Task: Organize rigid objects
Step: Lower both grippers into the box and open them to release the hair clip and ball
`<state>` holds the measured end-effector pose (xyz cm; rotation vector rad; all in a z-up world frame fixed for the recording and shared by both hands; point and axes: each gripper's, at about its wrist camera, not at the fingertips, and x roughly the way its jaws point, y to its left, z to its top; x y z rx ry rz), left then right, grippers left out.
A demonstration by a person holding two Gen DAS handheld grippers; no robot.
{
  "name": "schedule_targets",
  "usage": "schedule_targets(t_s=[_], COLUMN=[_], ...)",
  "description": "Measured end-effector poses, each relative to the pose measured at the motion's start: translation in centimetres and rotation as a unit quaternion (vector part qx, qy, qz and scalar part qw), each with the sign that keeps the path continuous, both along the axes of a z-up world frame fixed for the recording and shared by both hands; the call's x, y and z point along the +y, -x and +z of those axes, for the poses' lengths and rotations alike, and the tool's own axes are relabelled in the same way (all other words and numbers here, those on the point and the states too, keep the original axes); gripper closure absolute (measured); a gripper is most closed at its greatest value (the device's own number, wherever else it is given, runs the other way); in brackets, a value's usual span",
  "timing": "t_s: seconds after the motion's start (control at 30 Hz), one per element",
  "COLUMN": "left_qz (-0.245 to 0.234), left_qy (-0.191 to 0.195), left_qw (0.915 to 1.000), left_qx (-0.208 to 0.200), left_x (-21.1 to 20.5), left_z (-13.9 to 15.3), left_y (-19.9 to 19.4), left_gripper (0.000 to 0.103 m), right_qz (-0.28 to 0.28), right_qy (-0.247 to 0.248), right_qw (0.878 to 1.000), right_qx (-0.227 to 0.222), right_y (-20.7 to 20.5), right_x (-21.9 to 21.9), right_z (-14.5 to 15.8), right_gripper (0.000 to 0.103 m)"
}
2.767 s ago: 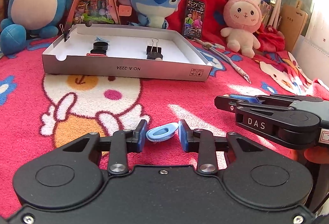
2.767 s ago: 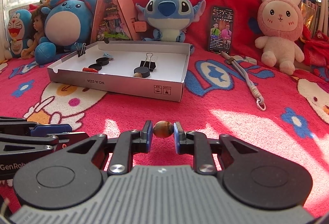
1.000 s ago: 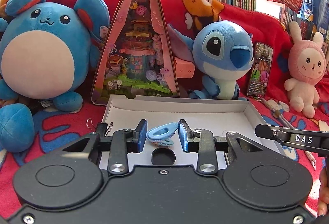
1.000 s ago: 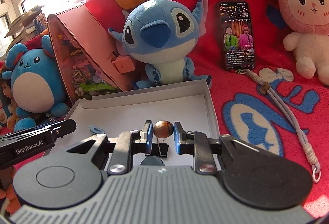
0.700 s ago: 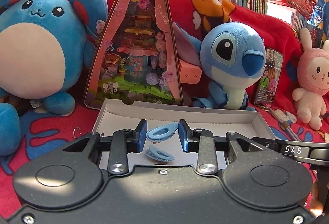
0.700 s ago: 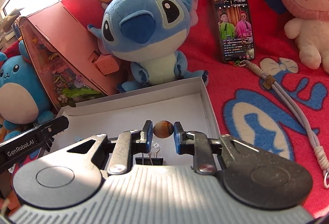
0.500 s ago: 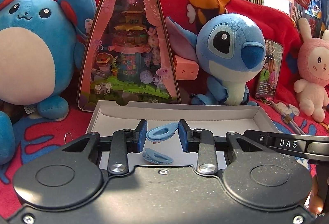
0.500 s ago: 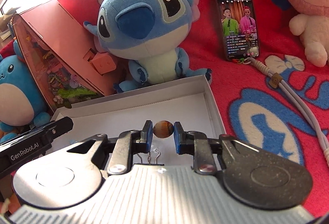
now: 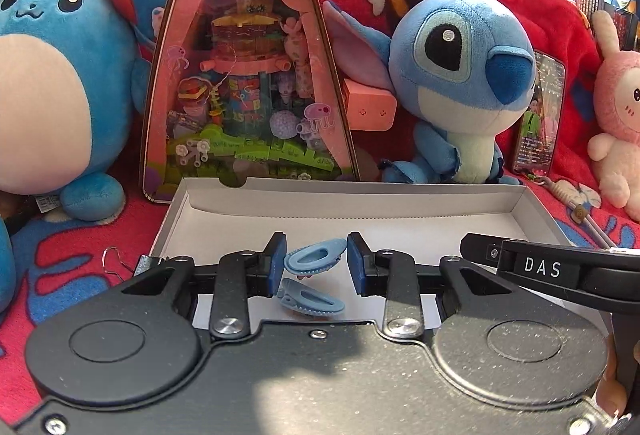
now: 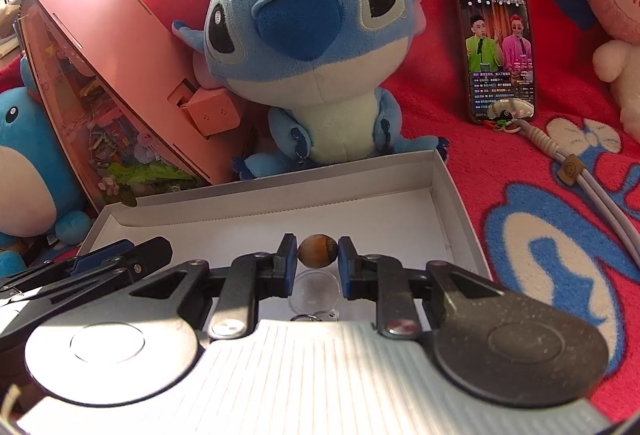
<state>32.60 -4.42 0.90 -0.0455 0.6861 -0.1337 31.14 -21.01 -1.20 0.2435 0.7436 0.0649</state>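
Left hand-held gripper (image 9: 316,262) clamped on blue clip (image 9: 315,256), right hand-held gripper (image 10: 318,261) clamped on brown bead (image 10: 318,250). Both hang over the white box (image 10: 456,219) on the red blanket (image 10: 520,171). Second blue clip (image 9: 310,301) lies just below the left one. I'd lower close to the floor, then open; the bead will likely roll, so release away from the rim.

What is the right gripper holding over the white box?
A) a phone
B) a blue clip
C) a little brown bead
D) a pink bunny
C: the right gripper has its fingers pinched on a small brown bead above the box; the blue clip is in the left gripper.
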Motion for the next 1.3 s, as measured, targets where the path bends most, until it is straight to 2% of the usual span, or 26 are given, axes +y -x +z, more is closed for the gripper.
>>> schedule_targets(t_s=[0.73, 1.3], left_qz=[0.018, 0.02], left_qy=[0.011, 0.009], left_qw=[0.9993, 0.9993], left_qx=[0.03, 0.031], left_x=[0.3, 0.3], left_z=[-1.1, -1.2], left_y=[-0.7, -0.7], left_gripper=[0.071, 0.071], right_qz=[0.01, 0.009], right_qy=[0.009, 0.007], right_qw=[1.0, 1.0], right_qx=[0.002, 0.003], right_y=[-0.3, -0.2], right_x=[0.5, 0.4], right_z=[-0.6, -0.6], right_gripper=[0.076, 0.075])
